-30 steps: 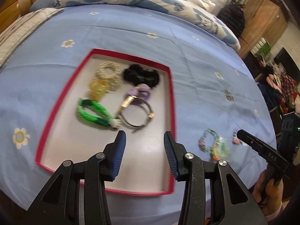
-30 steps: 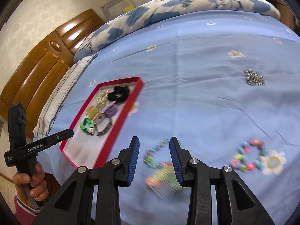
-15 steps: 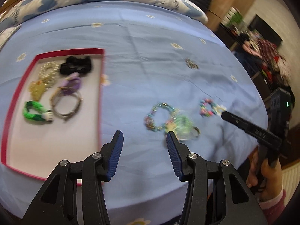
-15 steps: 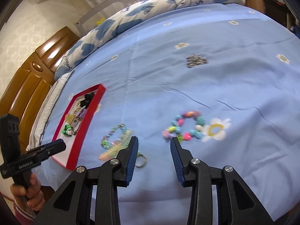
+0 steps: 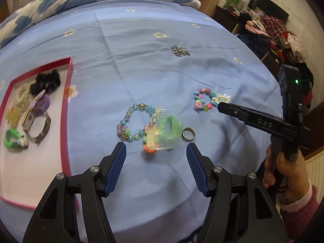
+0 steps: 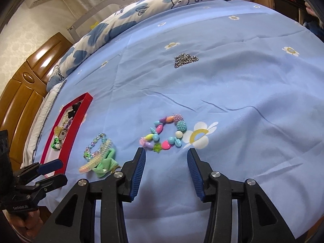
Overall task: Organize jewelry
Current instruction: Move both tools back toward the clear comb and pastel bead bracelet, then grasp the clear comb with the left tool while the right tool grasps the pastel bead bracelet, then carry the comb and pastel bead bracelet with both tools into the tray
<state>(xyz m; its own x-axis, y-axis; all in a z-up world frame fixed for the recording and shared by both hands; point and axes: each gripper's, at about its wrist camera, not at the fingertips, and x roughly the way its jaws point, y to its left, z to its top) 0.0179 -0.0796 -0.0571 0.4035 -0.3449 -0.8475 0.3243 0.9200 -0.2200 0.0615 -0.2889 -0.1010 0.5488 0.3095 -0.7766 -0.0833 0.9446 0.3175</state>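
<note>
We are over a big blue bedspread (image 5: 154,64). Off to the left of our left claw (image 5: 156,154) sits the red tray (image 5: 66,109), and it already has some pieces in it.

Our left claw is wide open and holds nothing. Right in front of it, between its two fingers, lies the green hair comb (image 5: 168,129). The comb's long side runs across, from one finger toward the other, and its teeth point away from us. A glass bead bracelet (image 5: 135,123) touches the comb on the left. A small gold ring (image 5: 188,134) lies just beside the comb on the right.

Our right claw (image 6: 166,170) is wide open too, and empty. Just ahead of it lies the bright bead bracelet (image 6: 165,134), a bit to its left. Far ahead of both claws lies a small silver chain (image 6: 185,59).

We think each claw has its own piece to pick. The left one is nearer the comb and the tray. It may pinch the bracelet or ring by mistake, since they sit so close.
</note>
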